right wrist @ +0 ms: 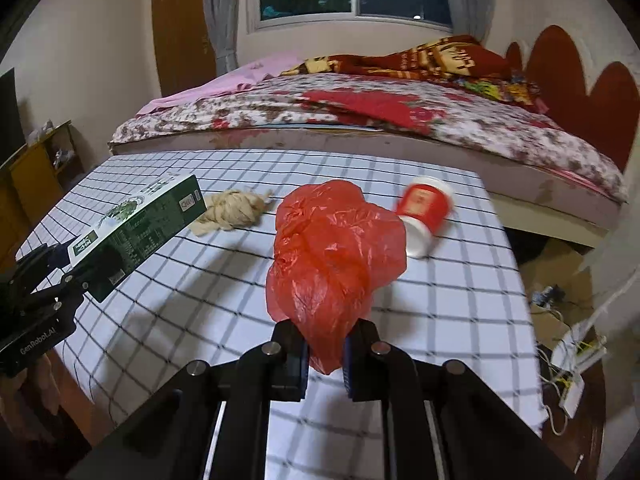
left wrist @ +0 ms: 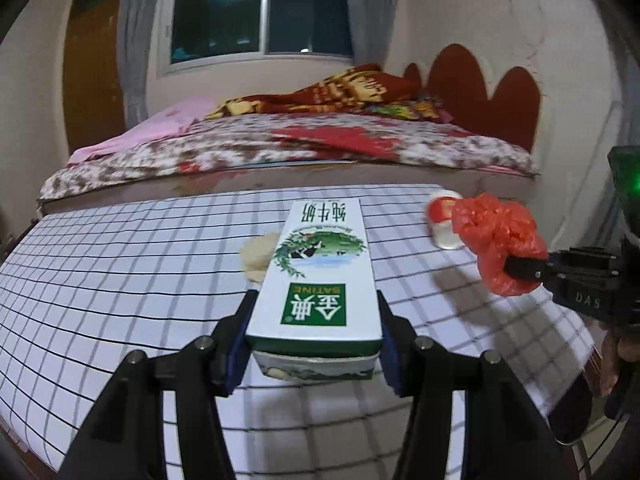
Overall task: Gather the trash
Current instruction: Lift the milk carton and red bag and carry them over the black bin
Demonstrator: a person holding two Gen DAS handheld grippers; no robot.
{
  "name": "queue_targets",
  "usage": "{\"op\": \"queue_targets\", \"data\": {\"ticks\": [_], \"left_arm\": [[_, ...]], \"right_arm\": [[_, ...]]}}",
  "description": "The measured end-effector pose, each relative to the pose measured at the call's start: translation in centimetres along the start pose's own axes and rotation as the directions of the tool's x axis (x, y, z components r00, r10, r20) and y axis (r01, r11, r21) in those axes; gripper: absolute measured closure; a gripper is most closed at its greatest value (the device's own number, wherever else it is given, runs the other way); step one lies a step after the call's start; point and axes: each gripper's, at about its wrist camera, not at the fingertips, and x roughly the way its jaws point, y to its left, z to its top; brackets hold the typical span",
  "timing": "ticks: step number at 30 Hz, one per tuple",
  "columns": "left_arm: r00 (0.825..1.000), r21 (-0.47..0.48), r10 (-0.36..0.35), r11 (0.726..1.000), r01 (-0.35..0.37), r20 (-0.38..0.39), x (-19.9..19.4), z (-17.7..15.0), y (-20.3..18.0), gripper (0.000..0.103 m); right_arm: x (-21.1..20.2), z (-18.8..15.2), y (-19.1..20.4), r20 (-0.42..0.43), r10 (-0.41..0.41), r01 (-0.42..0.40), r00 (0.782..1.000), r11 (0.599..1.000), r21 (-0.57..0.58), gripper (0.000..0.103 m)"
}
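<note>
Both pieces are lifted, the left claw [left wrist: 314, 344] gripping the milk carton [left wrist: 320, 272] and the right claw [right wrist: 326, 354] closed on the red plastic bag [right wrist: 332, 248] above the desk [right wrist: 460, 312], so the next move probably calls for carrying them to a bin, which I cannot see.

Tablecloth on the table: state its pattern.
White tablecloth with a dark grid of thin lines; clearest in the right wrist view.

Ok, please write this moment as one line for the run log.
left gripper: shut on milk carton | right gripper: shut on red plastic bag | on table: red paper cup, crumpled brown paper
</note>
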Motion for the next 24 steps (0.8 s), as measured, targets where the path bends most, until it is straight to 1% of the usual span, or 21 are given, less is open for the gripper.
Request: {"op": "queue_targets", "data": {"ticks": [2, 6, 13, 20, 24], "left_arm": [[1.0, 0.011, -0.014, 1.0, 0.014, 0.002, -0.4, -0.1, -1.2, 0.048], [0.999, 0.023, -0.045, 0.999, 0.045, 0.002, -1.1, -0.2, -3.4, 0.048], [0.995, 0.061, -0.1, 0.993, 0.099, 0.009, -2.3, -0.4, -7.4, 0.048], [0.987, 0.109, -0.162, 0.981, 0.159, 0.013, -3.1, -0.4, -11.6, 0.048], [0.979, 0.145, -0.204, 0.969, 0.2, 0.008, -3.3, -0.4, -14.3, 0.048]], "right_arm": [[-1.4, -0.8, -1.2, 0.01, -0.017, 0.017, 1.0, 1.0, 0.013, 0.09], [-4.0, -2.3, -4.0, 0.032, -0.037, 0.035, 0.999, 0.996, 0.077, 0.09], [-7.7, -4.0, -6.9, 0.055, -0.082, 0.074, 0.995, 0.989, 0.13, 0.09], [-10.6, -5.9, -9.7, 0.063, -0.135, 0.123, 0.989, 0.977, 0.174, 0.09], [-12.4, -7.5, -11.4, 0.058, -0.171, 0.156, 0.984, 0.967, 0.201, 0.089]]}}
